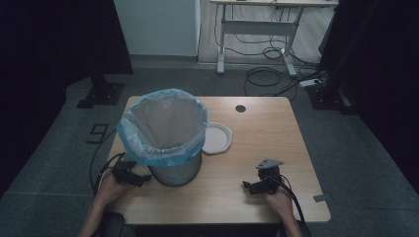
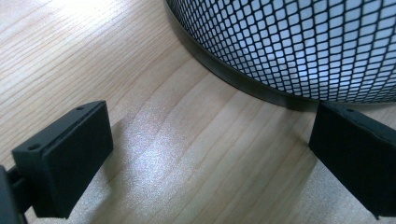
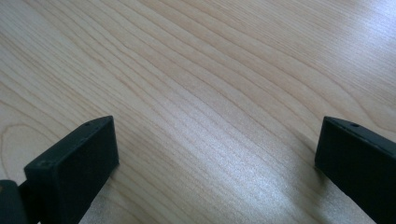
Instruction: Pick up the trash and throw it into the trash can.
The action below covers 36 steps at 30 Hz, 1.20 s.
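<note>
Wooden table (image 1: 257, 133) is bearing a mesh bin (image 1: 174, 170); the left gripper (image 1: 141, 178) is nearing its base, jaws apart, seemingly to steady it, while the right gripper (image 1: 247, 186) is waiting, jaws apart.

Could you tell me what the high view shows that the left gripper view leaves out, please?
The high view alone takes in the blue bag lining the bin, the white lid behind it, and the right gripper resting apart on the table. The left gripper view alone gives the mesh and dark base rim up close. Both show the wire bin and the left gripper, jaws open.
</note>
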### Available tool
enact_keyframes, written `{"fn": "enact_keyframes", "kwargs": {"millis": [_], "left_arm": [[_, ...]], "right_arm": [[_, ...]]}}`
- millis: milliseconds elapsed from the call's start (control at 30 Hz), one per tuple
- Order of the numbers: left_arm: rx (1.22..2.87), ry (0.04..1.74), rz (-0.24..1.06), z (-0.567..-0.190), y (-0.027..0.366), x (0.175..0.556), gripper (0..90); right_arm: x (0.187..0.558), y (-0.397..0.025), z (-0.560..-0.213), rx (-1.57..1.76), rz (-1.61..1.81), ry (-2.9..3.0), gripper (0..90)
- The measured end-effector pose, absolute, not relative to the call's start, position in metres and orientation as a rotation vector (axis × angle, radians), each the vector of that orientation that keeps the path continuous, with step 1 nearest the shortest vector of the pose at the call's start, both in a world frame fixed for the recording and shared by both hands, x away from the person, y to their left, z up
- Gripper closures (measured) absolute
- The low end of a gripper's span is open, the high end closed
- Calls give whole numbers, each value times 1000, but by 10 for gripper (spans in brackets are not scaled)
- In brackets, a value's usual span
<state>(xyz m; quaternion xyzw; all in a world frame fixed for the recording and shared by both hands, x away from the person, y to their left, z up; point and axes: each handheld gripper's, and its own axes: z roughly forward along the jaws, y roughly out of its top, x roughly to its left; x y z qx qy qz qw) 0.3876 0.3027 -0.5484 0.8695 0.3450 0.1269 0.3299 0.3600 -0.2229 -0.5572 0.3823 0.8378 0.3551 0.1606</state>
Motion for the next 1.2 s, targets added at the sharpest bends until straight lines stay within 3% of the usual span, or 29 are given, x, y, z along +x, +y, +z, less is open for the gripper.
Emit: {"fn": "enact_keyframes", "kwargs": {"millis": [767, 1200], "left_arm": [[2273, 903, 332, -548, 303, 388, 0], [2274, 903, 332, -548, 303, 388, 0]], "right_arm": [[359, -222, -556, 1110, 1009, 2385, 1], [370, -224, -539, 1155, 1024, 2361, 70]]}}
